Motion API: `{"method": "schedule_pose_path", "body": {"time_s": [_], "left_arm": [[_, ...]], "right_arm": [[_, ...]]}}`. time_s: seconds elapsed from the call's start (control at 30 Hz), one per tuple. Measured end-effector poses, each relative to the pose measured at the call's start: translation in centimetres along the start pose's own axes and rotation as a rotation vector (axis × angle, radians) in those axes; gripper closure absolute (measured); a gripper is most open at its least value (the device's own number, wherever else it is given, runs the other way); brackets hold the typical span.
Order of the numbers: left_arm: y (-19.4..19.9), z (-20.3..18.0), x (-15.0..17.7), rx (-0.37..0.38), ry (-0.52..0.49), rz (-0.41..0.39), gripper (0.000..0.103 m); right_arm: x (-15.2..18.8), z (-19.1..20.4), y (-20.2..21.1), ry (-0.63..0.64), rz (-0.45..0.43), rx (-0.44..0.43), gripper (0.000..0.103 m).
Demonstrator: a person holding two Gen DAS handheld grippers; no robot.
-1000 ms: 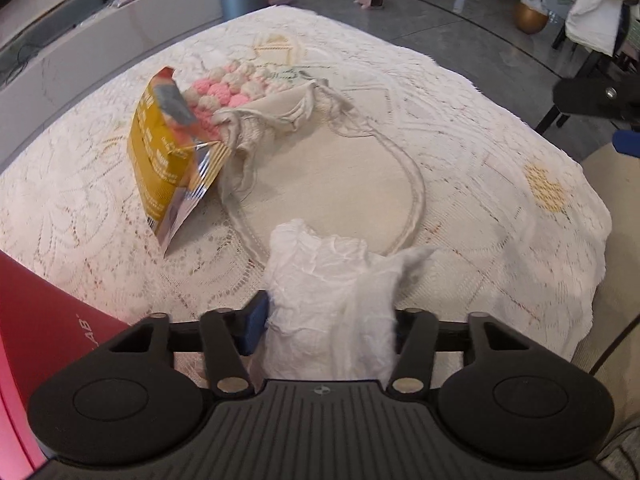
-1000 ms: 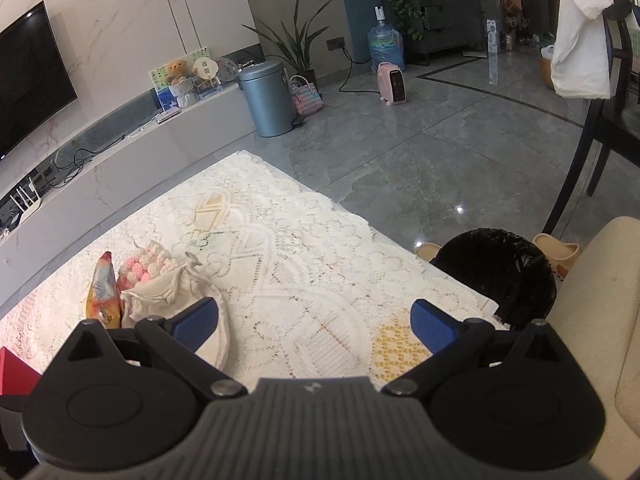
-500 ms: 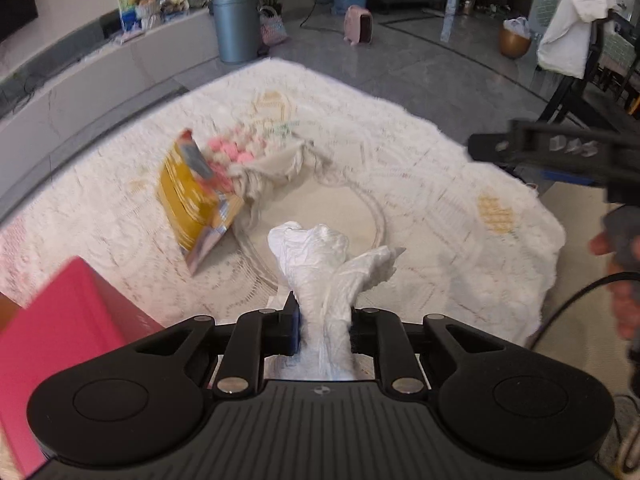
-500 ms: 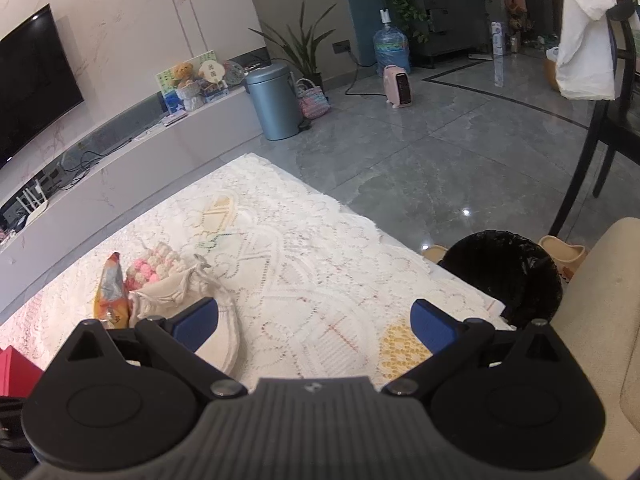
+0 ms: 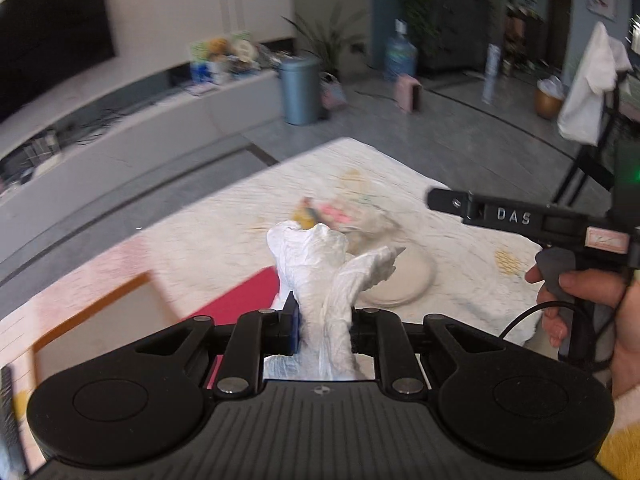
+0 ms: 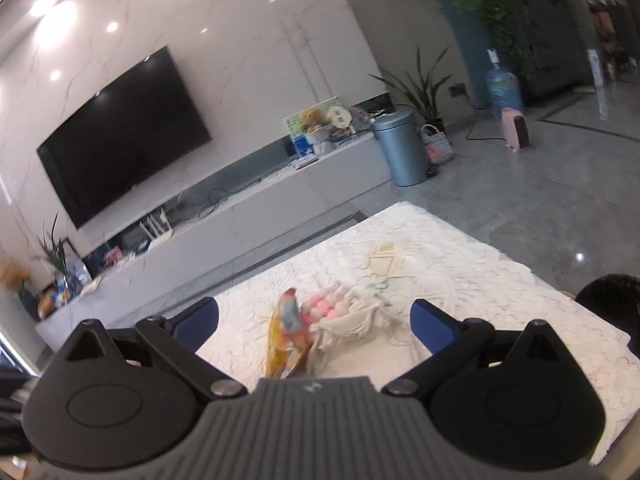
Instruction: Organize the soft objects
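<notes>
Between the left gripper's blue pads sat the crumpled white cloth, pinched low down after the jaws had just closed in on it, its loose top standing free above the fingers. And the risk was right there: a narrow bite on floppy fabric, so a quick swing could have let it slide out or flop onto the yellow snack bag and pink-and-cream knitted pouch lying together on the lace tablecloth. Right gripper hovered near, jaws wide apart, nothing between them, and close enough to clip the left one if both converged. Red box lay just under the cloth, the table edge close on the right, a black bin beyond it; open floor lay further out.
</notes>
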State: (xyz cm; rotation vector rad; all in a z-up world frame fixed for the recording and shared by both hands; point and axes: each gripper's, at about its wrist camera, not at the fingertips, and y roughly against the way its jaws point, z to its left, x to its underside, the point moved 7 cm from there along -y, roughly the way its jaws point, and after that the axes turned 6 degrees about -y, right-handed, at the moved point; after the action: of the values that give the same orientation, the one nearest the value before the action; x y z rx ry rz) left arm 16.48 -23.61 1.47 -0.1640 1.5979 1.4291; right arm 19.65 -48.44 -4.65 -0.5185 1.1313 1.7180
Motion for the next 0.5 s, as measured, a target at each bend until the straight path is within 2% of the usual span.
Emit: {"method": "schedule_pose_path", "body": {"time_s": [0.07,0.2,0.3,0.5], "left_arm": [[1.6,2.0,1.1,-0.037,0.040,-0.011,0.083],[3.4,5.8,4.1,-0.105,0.127,-0.011,0.083],[3.6,8.1,6.0,-0.120,0.208,-0.024,0.083],[3.4,11.3,9.4,-0.133,0.342,-0.034,0.083]], "right_arm": [[0.3,1.0,0.1,0.034,-0.004,0.011,0.003],[0.5,3.5,0.8,0.145,-0.015,-0.050,0.003],[1.1,2.9,-0.6,0.195,0.011,0.030,0.003],[4.9,-1.6,-6.6,0.212,0.146,0.194,0.003]]}}
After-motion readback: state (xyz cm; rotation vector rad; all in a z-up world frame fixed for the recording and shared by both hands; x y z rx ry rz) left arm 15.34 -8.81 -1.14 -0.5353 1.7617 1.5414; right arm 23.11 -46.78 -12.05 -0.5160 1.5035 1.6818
